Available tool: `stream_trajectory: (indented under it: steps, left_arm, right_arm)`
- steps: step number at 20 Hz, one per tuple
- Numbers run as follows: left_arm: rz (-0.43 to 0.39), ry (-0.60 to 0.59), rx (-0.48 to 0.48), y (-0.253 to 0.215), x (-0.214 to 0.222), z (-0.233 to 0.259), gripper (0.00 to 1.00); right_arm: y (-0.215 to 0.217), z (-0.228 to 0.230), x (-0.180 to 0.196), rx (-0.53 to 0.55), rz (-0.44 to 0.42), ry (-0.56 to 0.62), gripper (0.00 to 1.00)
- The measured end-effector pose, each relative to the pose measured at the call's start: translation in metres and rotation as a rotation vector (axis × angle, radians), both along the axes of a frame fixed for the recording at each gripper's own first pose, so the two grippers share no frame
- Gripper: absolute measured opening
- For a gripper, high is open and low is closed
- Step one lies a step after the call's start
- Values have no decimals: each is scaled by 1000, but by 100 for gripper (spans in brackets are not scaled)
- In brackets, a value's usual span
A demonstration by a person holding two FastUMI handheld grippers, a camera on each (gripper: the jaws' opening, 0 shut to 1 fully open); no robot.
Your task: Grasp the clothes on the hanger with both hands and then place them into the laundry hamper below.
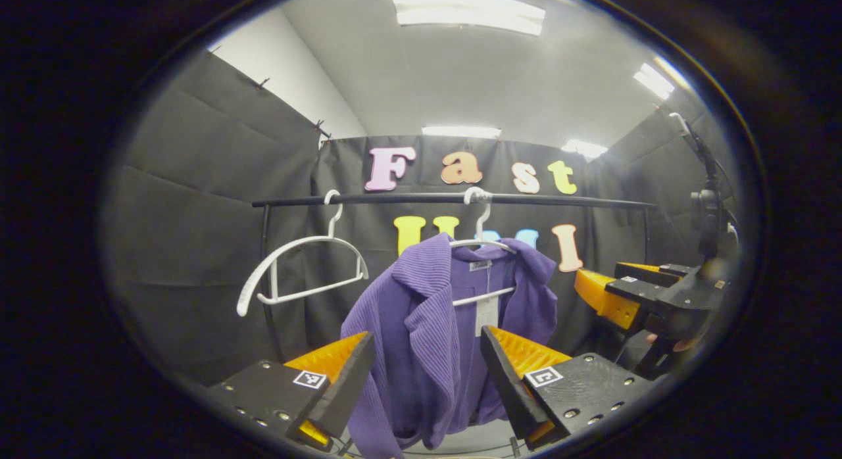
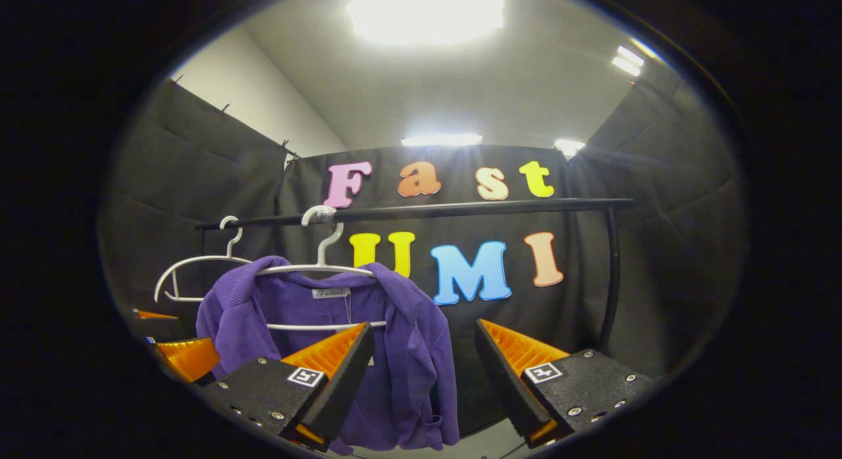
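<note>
A purple ribbed knit jacket (image 1: pixel 434 327) hangs on a white plastic hanger (image 2: pixel 320 269) from the black metal rail (image 1: pixel 454 198). Left tongs (image 1: pixel 427 373) and right tongs (image 2: pixel 424 373) both stand apart, near it, untouching.

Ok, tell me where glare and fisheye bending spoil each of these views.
Right gripper view: the ceiling light blows out to white, and the clothes rail bows. Left gripper view: the ceiling panels keep their outline, the empty white hanger curves near the edge, and the purple cardigan stays sharp.
</note>
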State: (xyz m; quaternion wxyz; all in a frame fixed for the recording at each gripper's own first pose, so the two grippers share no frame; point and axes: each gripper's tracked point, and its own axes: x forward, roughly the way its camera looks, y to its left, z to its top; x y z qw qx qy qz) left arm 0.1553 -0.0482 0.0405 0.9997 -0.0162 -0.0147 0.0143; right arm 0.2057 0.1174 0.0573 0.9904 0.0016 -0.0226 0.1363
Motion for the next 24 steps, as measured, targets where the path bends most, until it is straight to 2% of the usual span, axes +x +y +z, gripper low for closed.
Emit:
stream_trajectory:
  steps: [5,6,7,11,16,18,19,20,21,22,23,24]
  left_arm:
    - [57,15,4,-4,33,-11,93]
    - [63,16,9,-5,39,-13,93]
    - [68,13,14,-6,44,-13,93]
    - [121,15,49,-3,68,-18,93]
    - [188,26,63,0,89,-29,93]
    - [207,22,77,2,93,-30,93]
    - [204,22,86,1,95,-31,99]
    - [222,19,102,5,96,-31,92]
    - [237,15,106,12,94,-30,79]
    - [222,19,94,11,93,-33,65]
    - [211,24,86,8,89,-36,52]
    - [184,23,84,6,93,-38,59]
  right_arm:
    - [15,-23,40,13,51,40,94]
    - [18,-28,48,11,56,49,91]
    - [21,-34,57,9,61,61,95]
    - [33,-47,85,41,88,101,93]
    - [43,-56,109,47,118,128,83]
    - [47,-62,113,55,139,150,72]
    - [49,-66,114,54,146,157,67]
    - [48,-67,115,50,141,159,58]
    - [47,-68,114,47,143,158,51]
    - [49,-67,113,49,156,153,34]
    - [55,-63,112,59,182,142,27]
    - [61,-61,110,73,207,131,14]
